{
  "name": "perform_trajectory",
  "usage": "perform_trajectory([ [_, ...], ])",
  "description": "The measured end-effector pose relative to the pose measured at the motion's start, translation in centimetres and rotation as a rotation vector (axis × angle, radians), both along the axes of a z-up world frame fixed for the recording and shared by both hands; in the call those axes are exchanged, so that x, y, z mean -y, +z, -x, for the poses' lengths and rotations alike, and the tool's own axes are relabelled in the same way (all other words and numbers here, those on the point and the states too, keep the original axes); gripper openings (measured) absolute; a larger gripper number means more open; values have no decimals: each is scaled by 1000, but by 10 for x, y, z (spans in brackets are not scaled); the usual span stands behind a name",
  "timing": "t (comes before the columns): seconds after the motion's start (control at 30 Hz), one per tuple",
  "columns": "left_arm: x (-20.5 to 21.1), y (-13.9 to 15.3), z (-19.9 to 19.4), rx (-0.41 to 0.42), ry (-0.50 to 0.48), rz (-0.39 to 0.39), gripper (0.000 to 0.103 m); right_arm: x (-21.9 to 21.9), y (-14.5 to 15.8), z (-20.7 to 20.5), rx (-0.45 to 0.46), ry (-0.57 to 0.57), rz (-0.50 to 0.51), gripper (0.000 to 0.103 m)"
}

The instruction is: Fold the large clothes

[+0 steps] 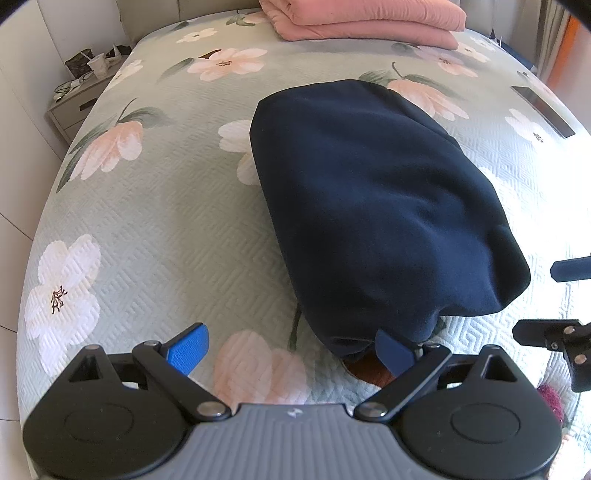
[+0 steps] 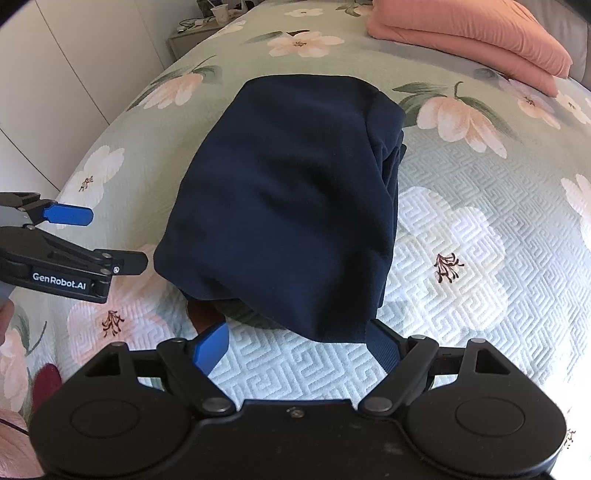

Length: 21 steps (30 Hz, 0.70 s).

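A dark navy garment point(image 1: 373, 206) lies folded into a thick bundle on the floral bedspread point(image 1: 155, 206); it also shows in the right wrist view point(image 2: 291, 199). My left gripper point(image 1: 291, 350) is open at the bundle's near left corner, its right finger under the cloth edge and nothing clamped. My right gripper point(image 2: 299, 345) is open at the bundle's near edge, its right finger touching the hem. The left gripper also shows at the left of the right wrist view point(image 2: 107, 236), and the right gripper at the right of the left wrist view point(image 1: 546, 299).
A folded pink quilt point(image 1: 369, 18) lies at the head of the bed. A bedside table point(image 1: 77, 99) with a cup and clutter stands at the far left. A dark phone-like slab point(image 1: 543, 110) lies at the bed's right side.
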State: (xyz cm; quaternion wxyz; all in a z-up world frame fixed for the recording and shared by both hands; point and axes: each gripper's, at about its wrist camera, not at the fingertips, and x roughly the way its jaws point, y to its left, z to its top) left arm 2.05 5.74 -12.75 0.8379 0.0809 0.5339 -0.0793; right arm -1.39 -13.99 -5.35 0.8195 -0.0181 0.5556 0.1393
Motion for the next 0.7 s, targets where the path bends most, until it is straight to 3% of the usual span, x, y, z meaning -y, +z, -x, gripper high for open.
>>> perform_trajectory([
  [0.7,3,-3,0,-3,-12,-11,98,-1,0,1,-8,6,-2,97],
])
